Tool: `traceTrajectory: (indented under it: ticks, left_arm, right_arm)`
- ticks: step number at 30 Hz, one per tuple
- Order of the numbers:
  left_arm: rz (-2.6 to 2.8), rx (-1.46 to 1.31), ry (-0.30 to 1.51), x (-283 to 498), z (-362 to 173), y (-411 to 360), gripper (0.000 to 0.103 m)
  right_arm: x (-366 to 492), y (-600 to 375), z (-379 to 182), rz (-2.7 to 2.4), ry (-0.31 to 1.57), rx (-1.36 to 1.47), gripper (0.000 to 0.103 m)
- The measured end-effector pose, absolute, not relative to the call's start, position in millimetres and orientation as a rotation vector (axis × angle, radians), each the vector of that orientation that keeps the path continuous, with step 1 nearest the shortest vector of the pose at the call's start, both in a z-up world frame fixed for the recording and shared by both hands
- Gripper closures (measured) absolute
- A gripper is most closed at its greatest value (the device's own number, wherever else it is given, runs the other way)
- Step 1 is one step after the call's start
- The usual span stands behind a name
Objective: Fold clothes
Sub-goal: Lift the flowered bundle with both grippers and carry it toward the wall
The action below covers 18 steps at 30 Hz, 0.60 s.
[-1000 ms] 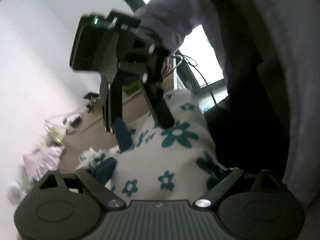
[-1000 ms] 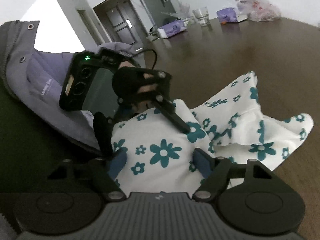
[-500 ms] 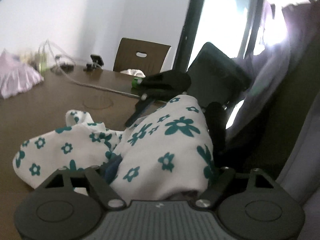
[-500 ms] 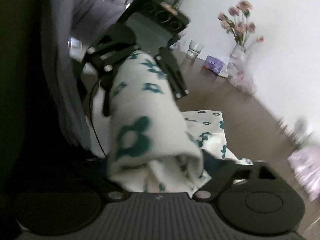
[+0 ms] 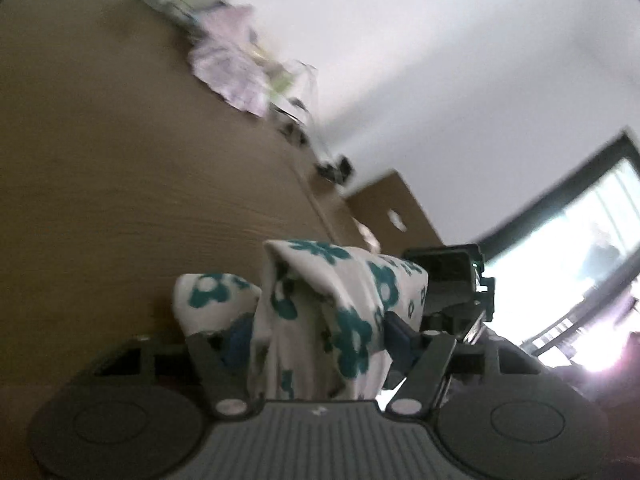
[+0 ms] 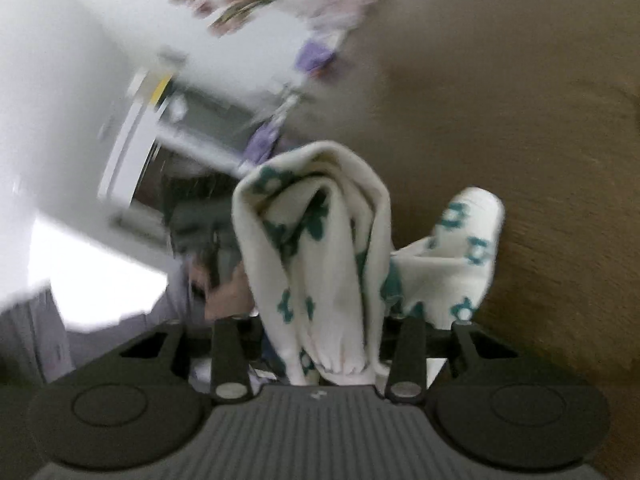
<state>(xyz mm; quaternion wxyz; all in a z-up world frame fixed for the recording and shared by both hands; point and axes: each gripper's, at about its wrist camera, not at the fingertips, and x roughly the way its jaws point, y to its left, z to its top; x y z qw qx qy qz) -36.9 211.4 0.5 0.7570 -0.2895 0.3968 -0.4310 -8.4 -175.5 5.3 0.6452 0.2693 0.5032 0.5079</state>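
Cloth [image 5: 320, 312], white with teal flowers, bunched between the left gripper [image 5: 316, 332] fingers; jaws pinched on it, blue pads [image 5: 236, 338] pressing the fabric from both sides. A fold sticks out left, over the brown table [image 5: 120, 184]. Right gripper body [image 5: 456, 280] shows just behind the cloth. Pink bundle [image 5: 232, 76] far back, blurred.

Right wrist view: same cloth [image 6: 320, 248] draped in a loop, clamped by the right gripper [image 6: 320, 344] near its base. Only here: a hand [image 6: 228, 296] and the left gripper body [image 6: 196, 216] behind the cloth. Heavy motion blur.
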Motion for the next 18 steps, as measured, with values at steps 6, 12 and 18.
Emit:
traceTrajectory:
  ticks: [6, 12, 18]
  left_arm:
    - [-0.711, -0.566, 0.753, -59, 13, 209, 0.042]
    - [-0.525, -0.485, 0.654, -82, 5, 190, 0.043]
    - [-0.355, -0.421, 0.569, -114, 23, 190, 0.014]
  right_arm:
    - [-13, -199, 29, 0.923, 0.912, 0.635, 0.046]
    - [-20, -177, 15, 0.707, 0.815, 0.609, 0.085]
    - [-48, -183, 42, 0.594, 0.657, 0.444, 0.047]
